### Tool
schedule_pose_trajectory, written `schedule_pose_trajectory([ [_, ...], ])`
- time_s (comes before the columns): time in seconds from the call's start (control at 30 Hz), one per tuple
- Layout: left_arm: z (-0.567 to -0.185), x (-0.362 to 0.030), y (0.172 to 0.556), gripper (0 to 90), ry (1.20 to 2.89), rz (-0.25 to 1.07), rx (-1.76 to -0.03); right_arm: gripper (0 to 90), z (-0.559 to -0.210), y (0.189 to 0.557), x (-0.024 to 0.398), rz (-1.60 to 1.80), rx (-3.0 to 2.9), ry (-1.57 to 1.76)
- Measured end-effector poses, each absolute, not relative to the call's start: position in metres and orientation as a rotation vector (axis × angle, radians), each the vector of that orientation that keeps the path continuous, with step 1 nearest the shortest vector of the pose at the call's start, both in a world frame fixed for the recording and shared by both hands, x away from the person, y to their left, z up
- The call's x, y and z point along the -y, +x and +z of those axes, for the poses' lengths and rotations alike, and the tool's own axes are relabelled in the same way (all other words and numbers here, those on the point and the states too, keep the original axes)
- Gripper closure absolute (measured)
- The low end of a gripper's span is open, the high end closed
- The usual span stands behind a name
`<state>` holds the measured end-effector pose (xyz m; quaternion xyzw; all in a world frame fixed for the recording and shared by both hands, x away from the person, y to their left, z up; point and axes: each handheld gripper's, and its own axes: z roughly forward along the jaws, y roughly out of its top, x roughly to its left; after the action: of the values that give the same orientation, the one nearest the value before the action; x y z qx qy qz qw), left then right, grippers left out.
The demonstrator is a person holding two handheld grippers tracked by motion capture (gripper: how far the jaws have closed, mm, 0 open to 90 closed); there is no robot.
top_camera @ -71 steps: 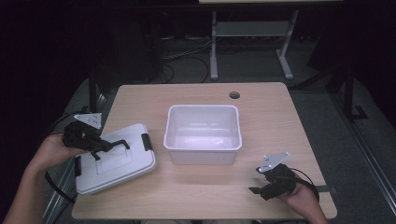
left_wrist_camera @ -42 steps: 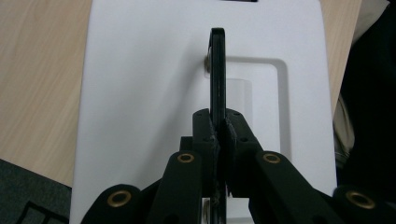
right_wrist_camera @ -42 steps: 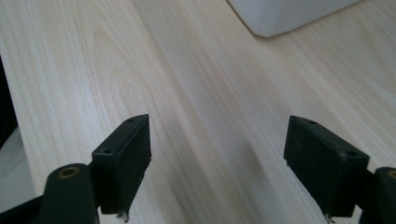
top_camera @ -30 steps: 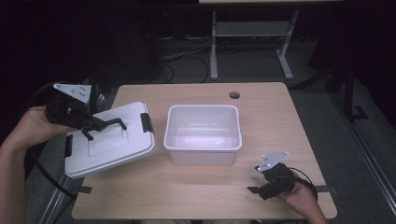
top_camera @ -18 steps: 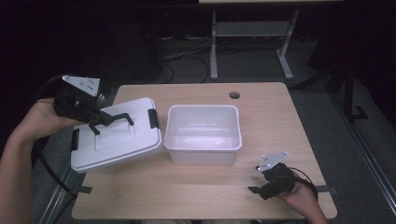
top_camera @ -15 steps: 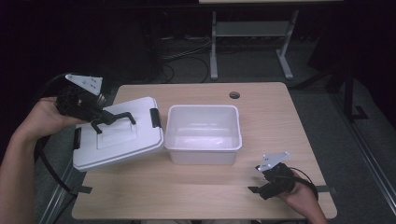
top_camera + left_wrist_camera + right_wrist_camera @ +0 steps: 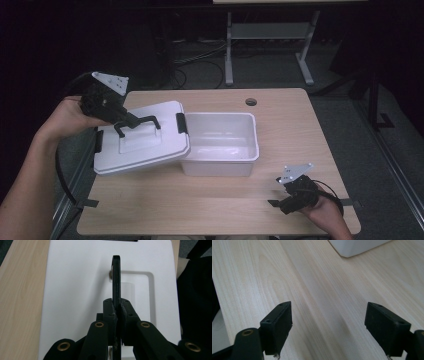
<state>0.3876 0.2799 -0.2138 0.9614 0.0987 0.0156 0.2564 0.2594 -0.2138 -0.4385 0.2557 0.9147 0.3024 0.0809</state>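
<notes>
Left gripper (image 7: 131,120) clamped on handle (image 7: 137,125) of lid (image 7: 142,142); lid tilted, right edge overlapping bin (image 7: 220,144). Right gripper (image 7: 328,327) jaws wide apart, near-right on table (image 7: 300,130).

White lid (image 7: 142,140) tilted, overlapping the open white bin (image 7: 220,142).

White lid (image 7: 145,142) with a black handle (image 7: 137,125), beside the white bin (image 7: 222,145); pale wood-grain table (image 7: 200,205), black grippers.

The lid (image 7: 142,137) hides the tub's (image 7: 222,142) left rim (overlapping it).
</notes>
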Motion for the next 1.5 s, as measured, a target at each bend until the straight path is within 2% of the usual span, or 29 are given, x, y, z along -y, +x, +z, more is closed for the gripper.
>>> schedule_pose_trajectory([
  [1.0, -0.210, -0.188, 0.424, 84.3, 2.614, -0.041, -0.108, 20.1, -0.437, 0.258, 0.218, 0.906, -2.736, 0.756],
  [1.5, -0.223, -0.143, 0.438, 84.3, 2.632, -0.083, -0.052, 20.2, -0.436, 0.256, 0.222, 0.914, -2.728, 0.758],
])
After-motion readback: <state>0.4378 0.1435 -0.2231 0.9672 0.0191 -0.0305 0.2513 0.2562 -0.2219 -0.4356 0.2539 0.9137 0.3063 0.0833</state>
